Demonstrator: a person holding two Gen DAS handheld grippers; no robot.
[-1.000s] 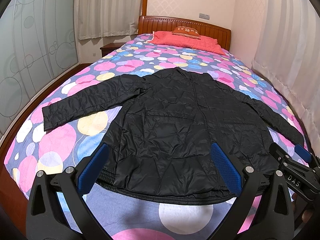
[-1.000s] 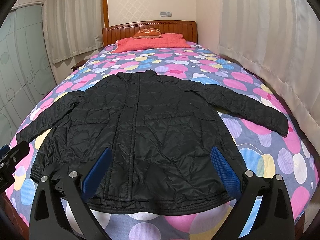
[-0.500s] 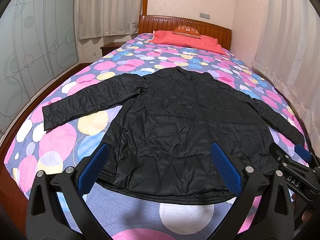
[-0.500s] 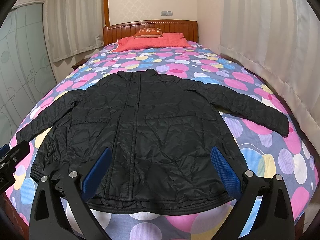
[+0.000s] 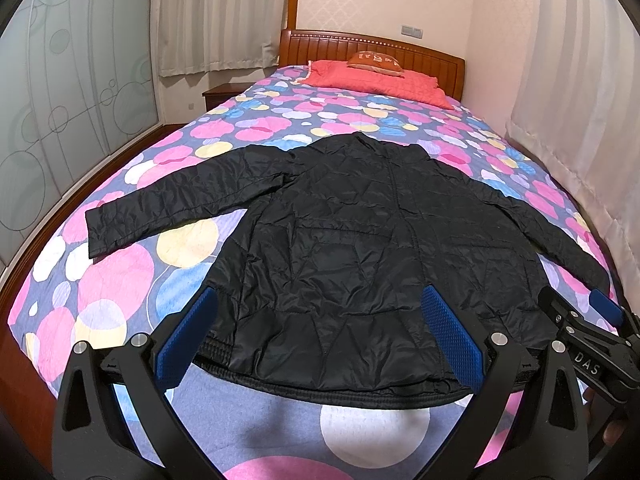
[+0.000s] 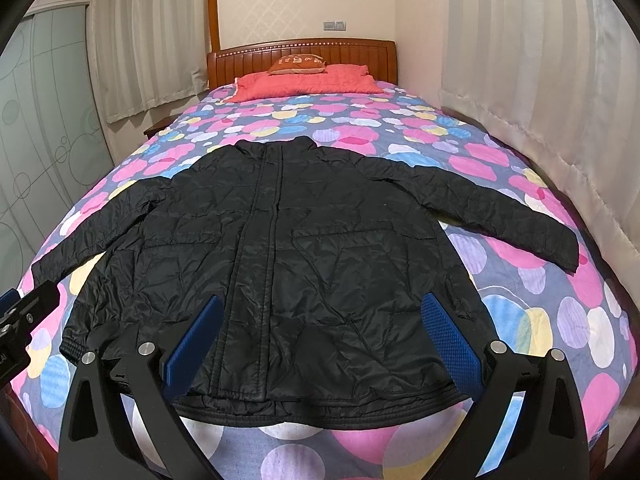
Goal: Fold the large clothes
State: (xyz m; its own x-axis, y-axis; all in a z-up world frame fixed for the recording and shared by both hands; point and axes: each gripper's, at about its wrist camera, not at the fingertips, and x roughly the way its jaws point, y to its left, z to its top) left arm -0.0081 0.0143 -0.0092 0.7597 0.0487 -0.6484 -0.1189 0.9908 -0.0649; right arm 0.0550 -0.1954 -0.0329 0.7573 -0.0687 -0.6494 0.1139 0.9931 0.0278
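Observation:
A black quilted jacket (image 5: 360,248) lies flat, front up, on the bed with both sleeves spread out; the right wrist view shows the jacket (image 6: 304,264) with its zip line down the middle. My left gripper (image 5: 320,304) hovers open above the hem, nothing between its blue pads. My right gripper (image 6: 320,312) is also open over the hem, holding nothing. The right gripper (image 5: 580,320) shows at the lower right of the left wrist view, and part of the left gripper (image 6: 20,320) sits at the left edge of the right wrist view.
The bed (image 5: 120,280) has a quilt of pink, blue and yellow circles. A red pillow (image 5: 372,78) and small cushion (image 5: 374,59) lie by the wooden headboard (image 6: 304,54). Curtains (image 6: 540,80) hang along the right, a glass wardrobe door (image 5: 60,100) on the left.
Both views tilt very slightly, the scene sitting a touch lower in frame. The jacket and both open grippers stay as they were.

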